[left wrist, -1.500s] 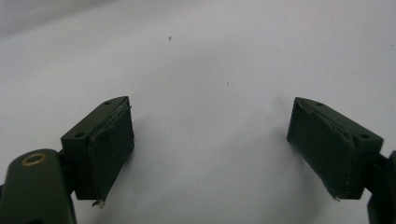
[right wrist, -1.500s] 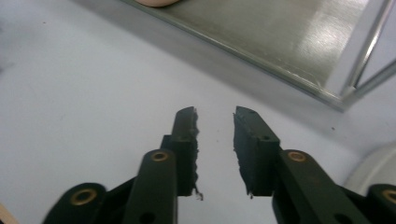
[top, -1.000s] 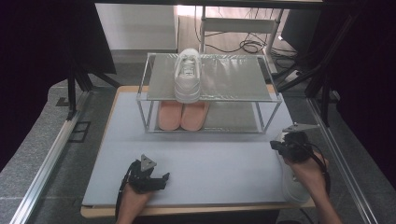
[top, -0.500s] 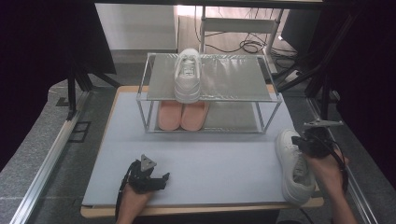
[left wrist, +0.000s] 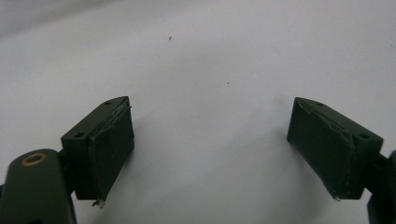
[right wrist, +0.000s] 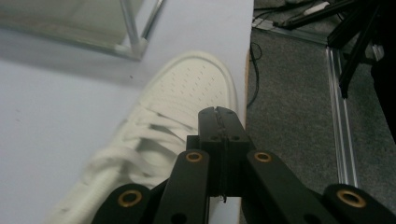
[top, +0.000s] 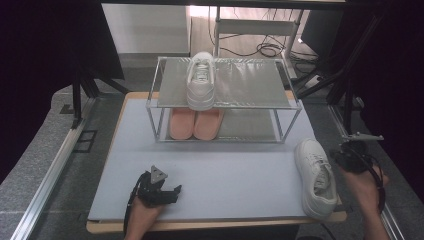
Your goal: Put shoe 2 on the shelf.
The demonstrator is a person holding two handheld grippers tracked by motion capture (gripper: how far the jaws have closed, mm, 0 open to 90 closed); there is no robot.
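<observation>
Shoe-shelving looks under way: the white sneaker (top: 316,176) lies at the table's right edge, right gripper (top: 350,159) pressed shut and empty just beside it, left gripper (top: 162,192) spread wide, so next comes opening and gripping its collar.

Grey table (top: 235,170): white sneaker (top: 315,176) near right edge, two-tier rack (top: 222,102) behind.
</observation>
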